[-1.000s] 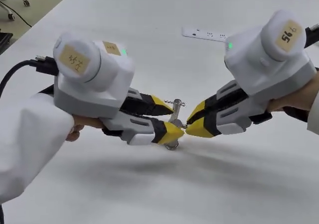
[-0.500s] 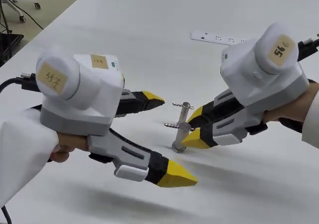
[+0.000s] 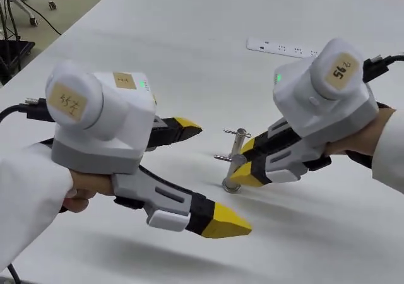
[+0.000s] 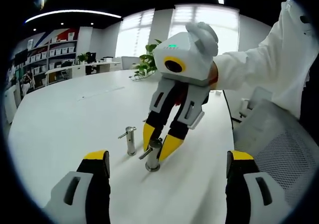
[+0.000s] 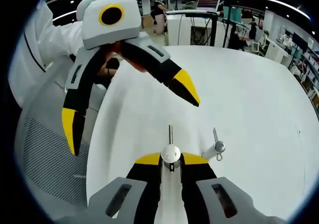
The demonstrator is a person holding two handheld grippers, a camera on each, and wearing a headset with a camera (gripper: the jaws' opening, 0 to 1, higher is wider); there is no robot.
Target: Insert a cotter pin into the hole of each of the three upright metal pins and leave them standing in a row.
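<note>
The left gripper [image 3: 213,174] hovers above the white tabletop [image 3: 189,57] with its jaws spread wide, holding nothing. The right gripper [image 3: 243,165] has its jaws closed on an upright metal pin [image 4: 153,155] – a cotter pin [image 3: 221,158] protrudes from its side. A second metal pin [image 4: 130,140] stands just beside it on the tabletop, also with a cotter pin [image 3: 235,132] through it.

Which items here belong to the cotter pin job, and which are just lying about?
Job:
- front metal pin, held by the right gripper
- front cotter pin, through it
- rear metal pin with rear cotter pin
- left gripper, open

Lying about:
- power strip on the table
</note>
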